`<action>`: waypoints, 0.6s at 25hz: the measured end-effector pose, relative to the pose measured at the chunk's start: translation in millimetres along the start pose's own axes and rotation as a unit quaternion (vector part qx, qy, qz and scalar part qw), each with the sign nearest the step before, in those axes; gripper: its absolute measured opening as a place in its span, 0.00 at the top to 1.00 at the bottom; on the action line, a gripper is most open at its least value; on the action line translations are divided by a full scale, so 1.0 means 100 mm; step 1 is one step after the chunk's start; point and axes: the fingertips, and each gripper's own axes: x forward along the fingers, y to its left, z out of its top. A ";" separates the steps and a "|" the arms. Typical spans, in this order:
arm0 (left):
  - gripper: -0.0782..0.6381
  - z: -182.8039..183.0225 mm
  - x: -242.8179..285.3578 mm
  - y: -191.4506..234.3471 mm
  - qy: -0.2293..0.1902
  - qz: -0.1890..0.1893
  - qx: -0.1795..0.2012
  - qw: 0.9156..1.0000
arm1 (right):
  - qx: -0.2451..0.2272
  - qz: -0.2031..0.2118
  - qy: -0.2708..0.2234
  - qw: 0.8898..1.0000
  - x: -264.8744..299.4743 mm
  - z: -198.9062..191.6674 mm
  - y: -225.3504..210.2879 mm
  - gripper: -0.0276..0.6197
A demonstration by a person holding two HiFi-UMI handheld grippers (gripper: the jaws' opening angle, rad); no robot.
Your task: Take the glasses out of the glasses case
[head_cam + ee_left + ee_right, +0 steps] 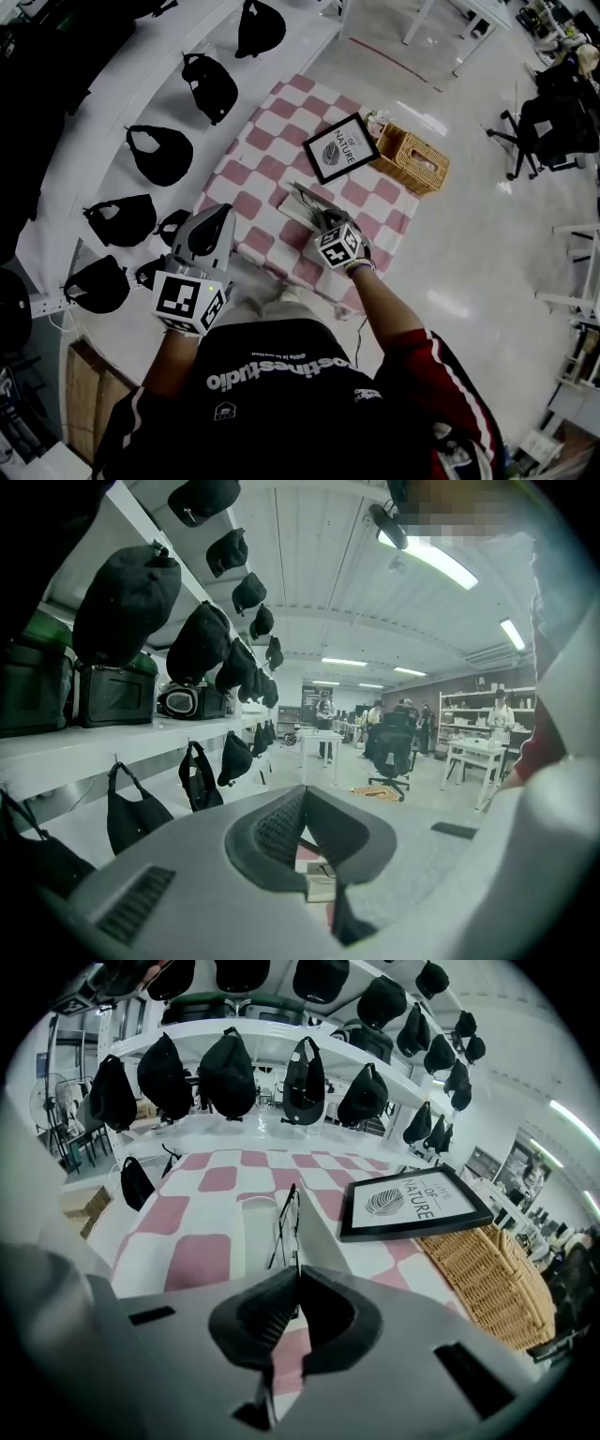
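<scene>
The glasses case [302, 202] lies open on the pink-and-white checkered cloth [267, 169]. In the right gripper view its pale base [251, 1232] and raised lid [323, 1241] flank thin black-framed glasses [284, 1215] that stand on edge between them. My right gripper [298, 1272] is shut on the near end of the glasses' frame; in the head view it [317, 214] sits over the case. My left gripper [223, 210] hovers at the cloth's left edge, apart from the case. It points out across the room, tips together [305, 791] with nothing held.
A black-framed leaf print [340, 148] and a wicker basket [411, 159] lie on the cloth just beyond the case. White shelves with black caps and bags [159, 155] run along the left. An office chair [553, 122] stands at the far right.
</scene>
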 end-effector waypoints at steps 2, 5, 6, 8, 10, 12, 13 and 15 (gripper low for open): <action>0.88 0.00 -0.03 0.02 -0.001 0.002 -0.001 1.000 | 0.000 -0.001 0.002 1.000 -0.02 0.01 -0.01 0.94; 0.88 0.01 -0.07 0.05 -0.003 0.004 -0.002 1.000 | -0.005 -0.001 -0.001 1.000 -0.04 0.04 0.00 0.94; 0.88 0.01 -0.09 0.05 -0.004 0.005 -0.002 1.000 | -0.006 -0.002 -0.002 1.000 -0.05 0.05 0.01 0.94; 0.88 0.00 -0.12 0.06 -0.005 0.005 -0.002 1.000 | -0.007 -0.003 -0.004 1.000 -0.07 0.06 0.02 0.94; 0.88 0.01 -0.14 0.07 -0.007 0.005 -0.002 1.000 | -0.006 -0.003 -0.004 1.000 -0.09 0.08 0.03 0.94; 0.88 0.03 -0.17 0.09 -0.012 0.004 -0.002 1.000 | -0.008 -0.005 -0.006 1.000 -0.11 0.11 0.03 0.94; 0.88 0.05 -0.18 0.09 -0.014 0.004 -0.002 1.000 | -0.008 -0.006 -0.008 1.000 -0.13 0.13 0.03 0.94; 0.88 0.08 -0.21 0.11 -0.020 0.003 -0.003 1.000 | -0.005 -0.008 -0.009 1.000 -0.18 0.17 0.02 0.94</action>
